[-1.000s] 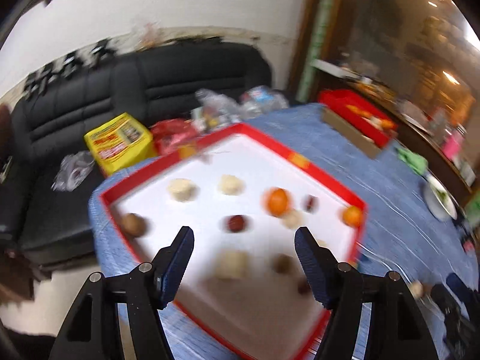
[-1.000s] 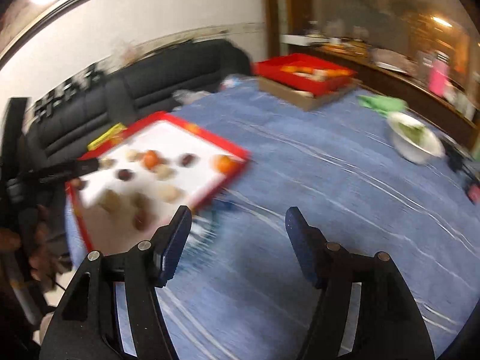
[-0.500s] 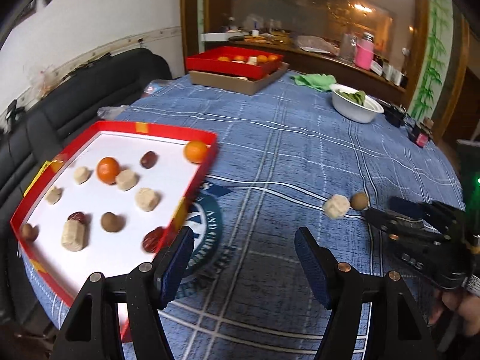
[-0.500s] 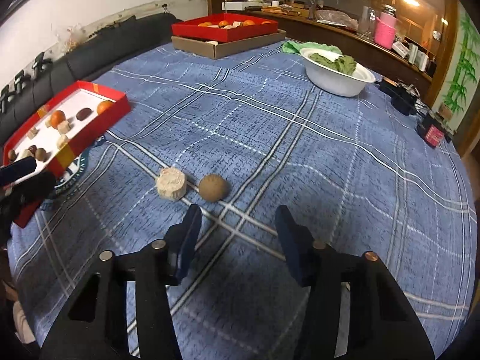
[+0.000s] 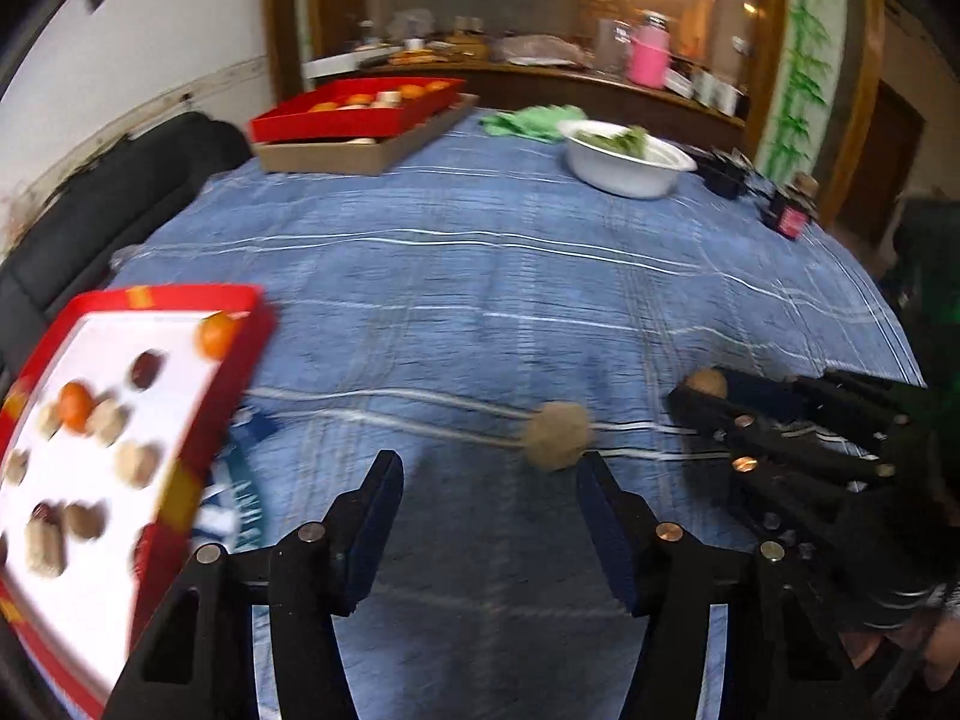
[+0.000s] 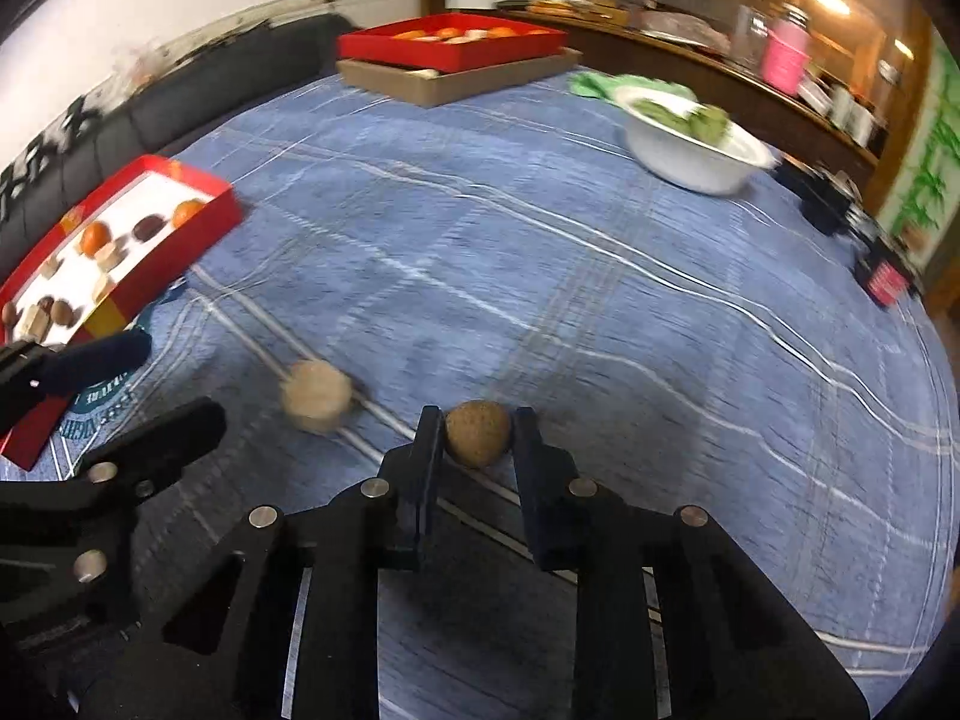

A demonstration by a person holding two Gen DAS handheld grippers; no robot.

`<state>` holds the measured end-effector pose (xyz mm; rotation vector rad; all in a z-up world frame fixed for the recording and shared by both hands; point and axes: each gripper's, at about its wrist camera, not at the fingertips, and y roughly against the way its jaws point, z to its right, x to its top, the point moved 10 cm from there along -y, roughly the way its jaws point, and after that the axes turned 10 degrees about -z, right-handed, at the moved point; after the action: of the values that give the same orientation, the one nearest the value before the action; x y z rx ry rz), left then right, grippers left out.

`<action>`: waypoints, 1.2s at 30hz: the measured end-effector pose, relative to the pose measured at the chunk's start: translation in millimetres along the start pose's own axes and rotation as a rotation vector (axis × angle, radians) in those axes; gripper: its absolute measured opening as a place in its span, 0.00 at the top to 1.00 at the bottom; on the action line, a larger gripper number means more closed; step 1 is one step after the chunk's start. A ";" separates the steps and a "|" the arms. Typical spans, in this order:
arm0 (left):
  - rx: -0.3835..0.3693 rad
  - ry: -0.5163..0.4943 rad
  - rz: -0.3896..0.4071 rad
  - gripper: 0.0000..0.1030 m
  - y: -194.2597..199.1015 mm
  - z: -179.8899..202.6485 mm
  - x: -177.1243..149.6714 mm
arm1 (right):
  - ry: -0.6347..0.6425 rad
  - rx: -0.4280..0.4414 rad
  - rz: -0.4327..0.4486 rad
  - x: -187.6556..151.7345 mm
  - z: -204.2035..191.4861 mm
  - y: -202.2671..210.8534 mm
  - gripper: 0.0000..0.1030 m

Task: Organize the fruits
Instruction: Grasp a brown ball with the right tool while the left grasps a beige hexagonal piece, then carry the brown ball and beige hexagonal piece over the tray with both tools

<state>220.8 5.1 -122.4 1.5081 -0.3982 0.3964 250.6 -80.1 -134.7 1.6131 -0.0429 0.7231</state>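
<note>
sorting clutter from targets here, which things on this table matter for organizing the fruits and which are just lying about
Job:
- brown round fruit in the right hand-held gripper
- pale fruit, ahead of the left hand-held gripper
- red tray

Lying about:
- white bowl
- green cloth
- pink container

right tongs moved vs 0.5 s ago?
Yes. The right tongs have moved forward onto the round brown fruit and narrowed around it; earlier the fruit lay on the blue tablecloth ahead of the open tips.

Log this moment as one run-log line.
right tongs: shut on brown ball | left tongs: open, near tan puck | tray: fruit inside
</note>
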 end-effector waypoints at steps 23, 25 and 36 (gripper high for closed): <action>-0.121 0.040 0.035 0.74 33.7 5.7 -32.6 | -0.057 0.061 0.081 -47.4 -3.3 56.5 0.79; -0.135 0.046 0.044 0.74 41.7 4.6 -39.6 | -0.062 0.069 0.088 -51.2 -5.5 61.3 0.79; -0.157 0.064 0.064 0.74 62.8 1.0 -65.1 | -0.088 0.094 0.100 -67.6 -14.7 74.1 0.79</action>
<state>133.4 5.3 -99.2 1.3294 -0.4178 0.4527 158.6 -106.5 -101.1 1.7422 -0.1567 0.7394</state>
